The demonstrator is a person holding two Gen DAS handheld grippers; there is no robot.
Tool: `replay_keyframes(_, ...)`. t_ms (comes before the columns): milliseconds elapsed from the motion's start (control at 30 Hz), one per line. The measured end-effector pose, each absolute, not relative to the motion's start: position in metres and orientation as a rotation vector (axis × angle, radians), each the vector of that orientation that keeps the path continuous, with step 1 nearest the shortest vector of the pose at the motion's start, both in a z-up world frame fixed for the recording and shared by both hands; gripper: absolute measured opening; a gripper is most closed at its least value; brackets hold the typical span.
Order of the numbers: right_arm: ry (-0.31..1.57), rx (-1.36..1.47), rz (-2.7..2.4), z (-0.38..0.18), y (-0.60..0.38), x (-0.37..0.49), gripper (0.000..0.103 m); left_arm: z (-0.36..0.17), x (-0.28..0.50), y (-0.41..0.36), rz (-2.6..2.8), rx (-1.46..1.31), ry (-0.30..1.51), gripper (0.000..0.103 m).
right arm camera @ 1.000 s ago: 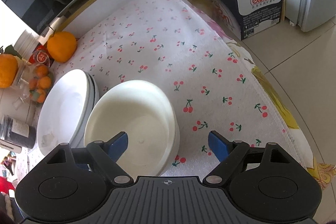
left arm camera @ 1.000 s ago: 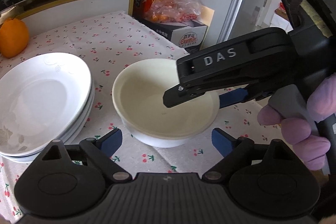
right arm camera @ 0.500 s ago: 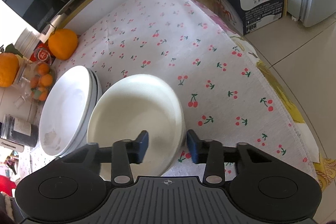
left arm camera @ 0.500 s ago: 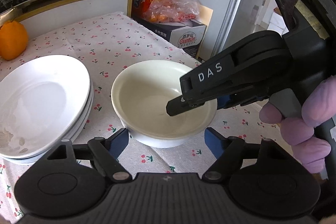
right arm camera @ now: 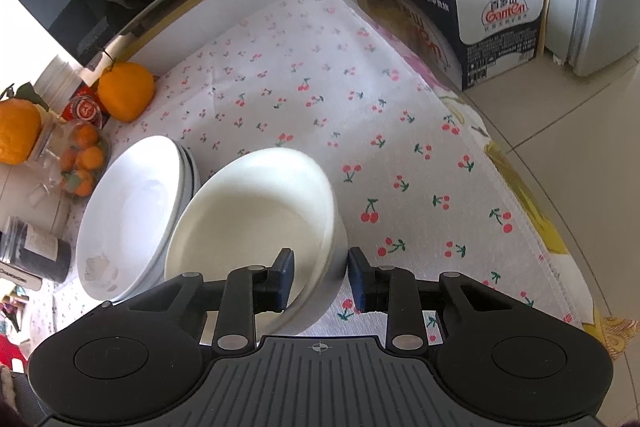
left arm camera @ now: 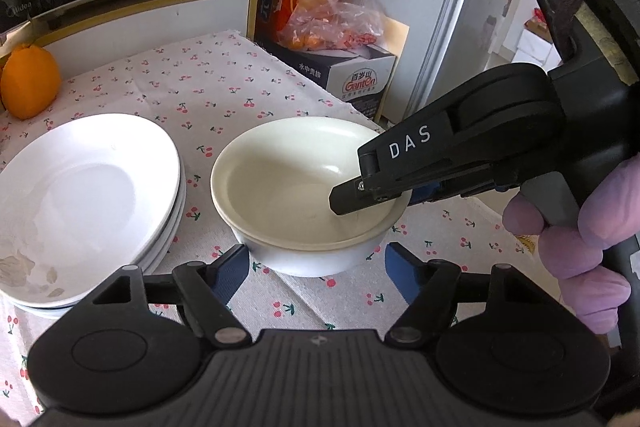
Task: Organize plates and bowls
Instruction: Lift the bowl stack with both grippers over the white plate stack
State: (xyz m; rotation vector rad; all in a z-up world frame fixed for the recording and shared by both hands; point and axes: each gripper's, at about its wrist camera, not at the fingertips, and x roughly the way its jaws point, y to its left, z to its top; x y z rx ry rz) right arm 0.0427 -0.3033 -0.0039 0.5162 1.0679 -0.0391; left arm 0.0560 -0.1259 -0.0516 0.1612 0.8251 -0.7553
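From the left wrist view, the left gripper (left arm camera: 316,269) hangs wide open and holds nothing, its two blue pads either side of the near wall of the bowls (left arm camera: 308,183). The bowls are two, a cream one nested in a white one, standing on the cherry-print cloth (left arm camera: 192,83) just ahead of the fingers. To the left of the gripper, just beside the bowls, is a stack of white plates (left arm camera: 80,195). The right gripper (left arm camera: 404,195) comes in from the right, held by a hand in a purple glove (left arm camera: 580,227); its black finger reaches over the far-right rim of the bowls, and a blue pad shows just outside that rim. An orange (left arm camera: 30,87) lies far left beyond the plates.

From the right wrist view, the right gripper (right arm camera: 320,279) is drawn in to a narrow gap across the bowls' (right arm camera: 256,219) rim: the left pad sits inside the cream bowl, the right pad outside the white wall. Whether the pads press the wall cannot be told. The plates (right arm camera: 128,219) lie left of the fingers, touching or nearly touching the bowls. A dark carton (right arm camera: 496,27) stands beyond the cloth (right arm camera: 320,75), ahead and right.
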Motion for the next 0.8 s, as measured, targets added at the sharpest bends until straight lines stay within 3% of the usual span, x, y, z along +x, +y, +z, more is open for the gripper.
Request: replay_keyframes(800,0.973,0.583,0.037,0.038,-0.285,0.057,0.028,-0.010,0.060,-0.095,-0.698,0.098,0.763,0.071)
